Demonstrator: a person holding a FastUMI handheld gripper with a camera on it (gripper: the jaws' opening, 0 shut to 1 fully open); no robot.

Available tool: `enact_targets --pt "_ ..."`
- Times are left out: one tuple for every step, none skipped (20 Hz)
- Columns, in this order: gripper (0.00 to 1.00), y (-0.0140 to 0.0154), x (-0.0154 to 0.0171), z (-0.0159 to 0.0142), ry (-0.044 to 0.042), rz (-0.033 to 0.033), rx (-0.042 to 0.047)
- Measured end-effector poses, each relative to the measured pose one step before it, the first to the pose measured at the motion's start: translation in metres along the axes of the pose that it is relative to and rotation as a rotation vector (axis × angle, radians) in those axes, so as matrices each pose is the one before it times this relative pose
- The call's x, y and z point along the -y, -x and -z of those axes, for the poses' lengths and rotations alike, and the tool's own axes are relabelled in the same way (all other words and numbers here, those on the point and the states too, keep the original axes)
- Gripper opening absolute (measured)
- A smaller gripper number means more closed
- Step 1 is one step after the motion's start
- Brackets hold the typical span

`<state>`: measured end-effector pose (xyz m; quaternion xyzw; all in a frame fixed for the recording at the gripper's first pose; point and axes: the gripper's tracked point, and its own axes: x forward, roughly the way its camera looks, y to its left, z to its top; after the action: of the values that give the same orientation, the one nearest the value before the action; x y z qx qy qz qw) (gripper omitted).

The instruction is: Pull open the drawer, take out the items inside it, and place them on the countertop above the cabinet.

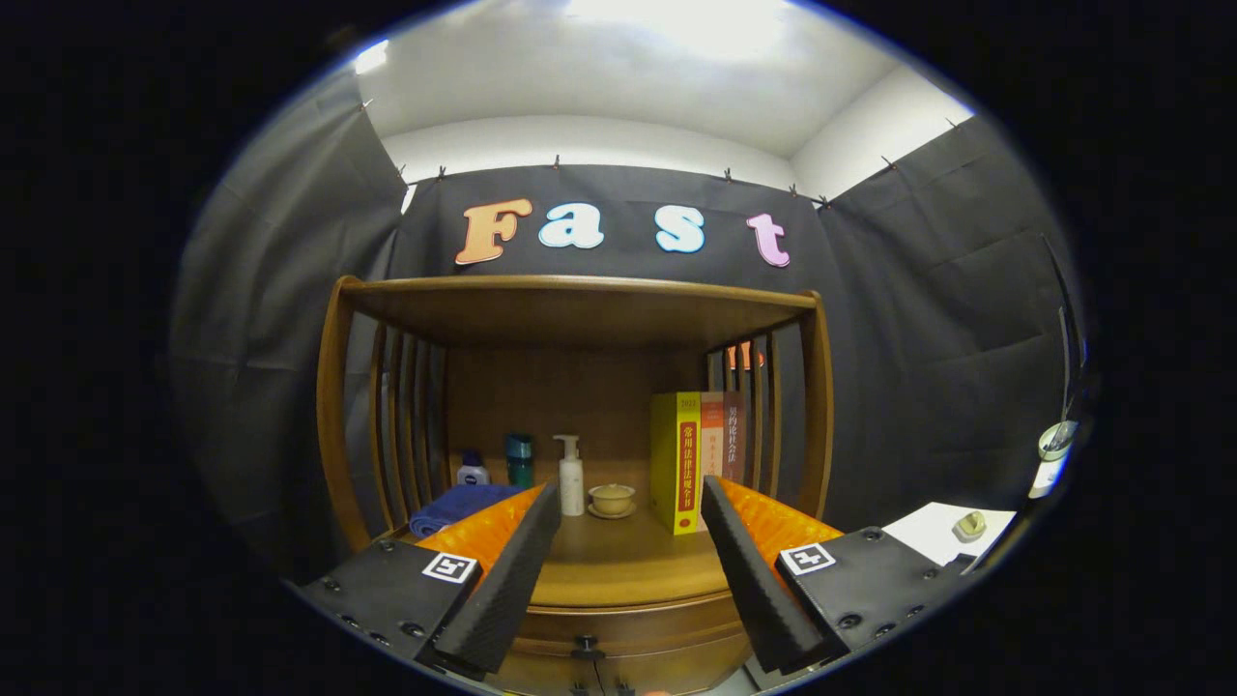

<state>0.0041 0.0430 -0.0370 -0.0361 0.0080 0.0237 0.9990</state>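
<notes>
Drawer front of curved brown wood [628, 633], closed, sits directly under the front edge of the wooden bench [628, 570], its small dark knob [585, 646] low between the tongs' fingers. The tongs [630, 556] hang wide open with nothing in them, just in front of the bench's front edge. Toward the back of the bench stand a white pump bottle [571, 476] and a small tan bowl on a saucer [612, 500]; upright books [691, 462] fill the right side, and a folded blue towel [454, 507] lies at the left edge.
</notes>
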Motion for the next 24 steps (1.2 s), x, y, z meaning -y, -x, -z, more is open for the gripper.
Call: enact_targets --pt "0.98 0.00195 -0.00228 0.0124 -0.00063 -0.00237 -0.01081" --pt "0.98 0.00267 -0.00308 0.01283 -0.00015 -0.00189 -0.00964" --pt "0.98 0.00299 -0.00351 0.01163 0.00097 -0.00385 -0.00485" --pt "0.98 0.00342 -0.00254 0.01127 0.00384 -0.00551 -0.0027" --pt "0.98 0.00281 -0.00328 0.01162 0.00603 -0.00706 -0.0058" --pt "0.98 0.00289 -0.00289 0.01427 0.00497 -0.00582 -0.00641" --pt "0.98 0.00337 -0.00381 0.01492 0.00185 -0.00887 -0.00756" --pt "0.98 0.00315 -0.00295 0.01425 0.00062 -0.00995 -0.00696" --pt "0.98 0.00097 -0.00153 0.01266 0.00159 -0.00684 -0.0024" --pt "0.98 -0.00023 -0.00236 0.01429 -0.00159 -0.00648 -0.01106" --pt "0.98 -0.00413 -0.00141 0.01445 -0.00604 -0.00465 -0.01265" --pt "0.97 -0.00113 -0.00048 0.01284 -0.00771 -0.00138 -0.01302" --pt "0.97 -0.00476 0.00194 0.01294 -0.0113 -0.00033 -0.01537" --pt "0.97 -0.00124 0.00152 0.01796 -0.01468 0.00393 -0.0266" --pt "0.97 -0.00439 0.00383 0.01895 -0.01139 0.00748 -0.02354" --pt "0.97 -0.00435 0.00332 0.01691 -0.01543 0.00988 -0.02753" --pt "0.97 -0.00533 0.00266 0.00563 -0.01003 0.01075 -0.00911" --pt "0.97 -0.00223 0.00287 0.0102 -0.00336 0.00942 -0.01848" --pt "0.97 -0.00479 0.00149 0.0096 0.0033 0.00663 -0.01563" --pt "0.97 -0.00505 0.0017 0.00992 0.01258 0.00812 -0.01526" --pt "0.98 -0.00493 -0.00108 0.00877 0.01662 -0.001 -0.01083" --pt "0.98 -0.00391 -0.00206 0.00767 0.01496 -0.0049 -0.01092" --pt "0.98 -0.00278 -0.00509 0.00836 0.0047 -0.0142 -0.01443" --pt "0.97 -0.00484 -0.0045 0.00728 -0.00073 -0.00584 -0.01066"
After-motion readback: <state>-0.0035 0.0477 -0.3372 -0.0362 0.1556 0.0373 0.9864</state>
